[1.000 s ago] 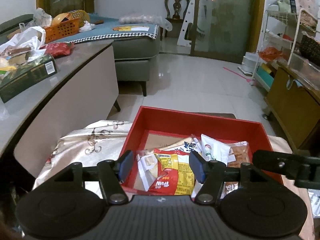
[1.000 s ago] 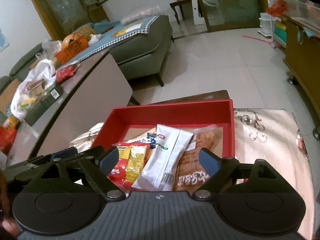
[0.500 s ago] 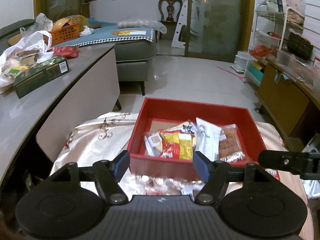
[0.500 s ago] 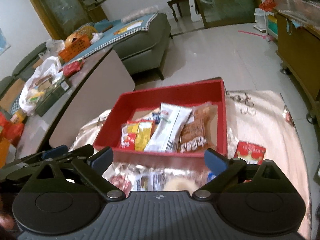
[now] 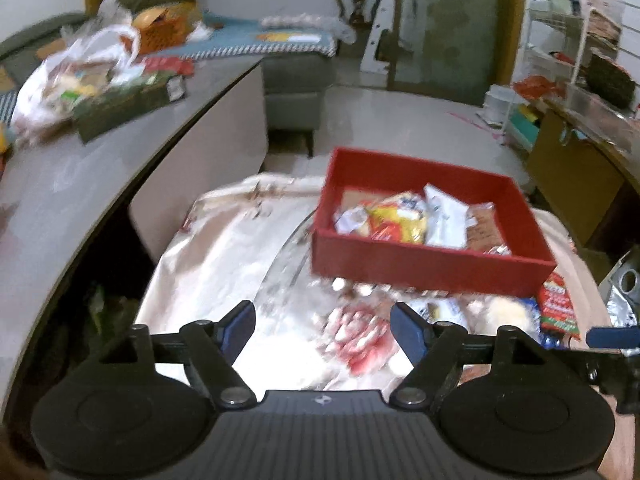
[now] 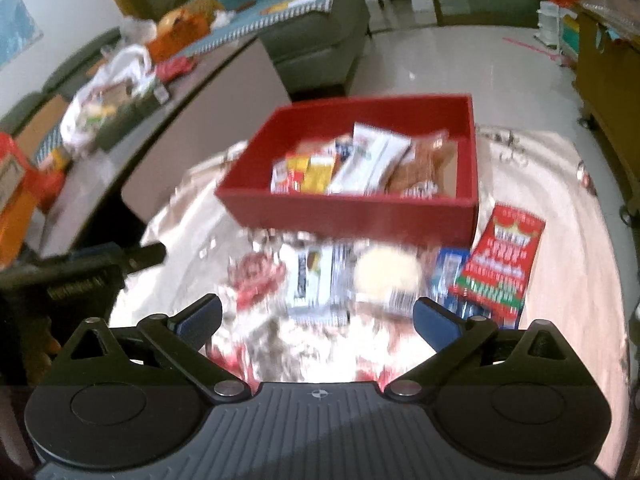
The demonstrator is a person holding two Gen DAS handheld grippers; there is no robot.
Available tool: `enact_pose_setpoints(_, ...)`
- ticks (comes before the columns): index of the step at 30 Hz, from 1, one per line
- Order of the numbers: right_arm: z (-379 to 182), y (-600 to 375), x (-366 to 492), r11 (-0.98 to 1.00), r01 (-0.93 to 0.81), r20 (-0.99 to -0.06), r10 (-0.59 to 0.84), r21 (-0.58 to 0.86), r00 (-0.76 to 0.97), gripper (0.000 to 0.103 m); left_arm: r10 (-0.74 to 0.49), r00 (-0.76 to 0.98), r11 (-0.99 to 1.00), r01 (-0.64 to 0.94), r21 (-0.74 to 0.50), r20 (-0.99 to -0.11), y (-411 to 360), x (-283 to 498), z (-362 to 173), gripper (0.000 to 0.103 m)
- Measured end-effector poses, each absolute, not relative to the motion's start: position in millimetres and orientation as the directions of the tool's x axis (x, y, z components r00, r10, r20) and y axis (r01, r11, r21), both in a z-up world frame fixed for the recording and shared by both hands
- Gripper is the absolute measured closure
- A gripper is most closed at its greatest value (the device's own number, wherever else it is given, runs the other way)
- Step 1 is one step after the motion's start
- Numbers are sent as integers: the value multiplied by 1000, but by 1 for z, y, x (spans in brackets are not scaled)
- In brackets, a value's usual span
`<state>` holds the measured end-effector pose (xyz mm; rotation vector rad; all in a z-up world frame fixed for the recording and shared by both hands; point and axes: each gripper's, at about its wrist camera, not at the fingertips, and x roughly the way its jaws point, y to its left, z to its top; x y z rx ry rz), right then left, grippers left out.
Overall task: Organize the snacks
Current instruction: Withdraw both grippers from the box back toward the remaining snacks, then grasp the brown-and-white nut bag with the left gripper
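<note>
- Left claw [image 5: 323, 328]: jaws spread wide, nothing between them, hanging above the cloth-covered surface [image 5: 224, 264] on its near left part.
- Right claw [image 6: 318, 317]: also wide, gripping nothing, poised over the loose packets in front of the box.
- Red box [image 6: 360, 212] sits toward the far side of the surface, open-topped. From the left view it lies ahead and to the right [image 5: 432, 264].
- Inside the box: a yellow-and-red packet [image 6: 308, 170], a long white packet [image 6: 372, 160] leaning across the middle, and a brown packet [image 6: 424, 164] at the right. They overlap one another.
- Just outside the box's near wall, a row of snacks lies on the surface: a white-and-dark wrapper [image 6: 316, 276], a clear bag with a pale round cake [image 6: 388, 274], a small blue packet [image 6: 450, 272], and a red packet with green edging [image 6: 500, 260] furthest right, beside the box's corner.
- Both views are motion-blurred; printing on the wrappers cannot be read.
- The left tool's dark body shows at the left edge of the right view.
- A long grey counter [image 5: 80, 184] runs along the left, holding a white plastic bag [image 5: 60, 80] and a dark green carton [image 5: 124, 108].
</note>
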<state>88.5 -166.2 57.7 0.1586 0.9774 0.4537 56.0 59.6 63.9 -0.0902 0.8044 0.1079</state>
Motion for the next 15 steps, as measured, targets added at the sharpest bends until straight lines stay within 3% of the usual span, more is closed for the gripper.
enact_pose_setpoints(15, 26, -157, 52, 880, -376, -837, 423, 289, 347, 0, 37, 486, 958, -266, -107, -873, 92, 44, 8, 34)
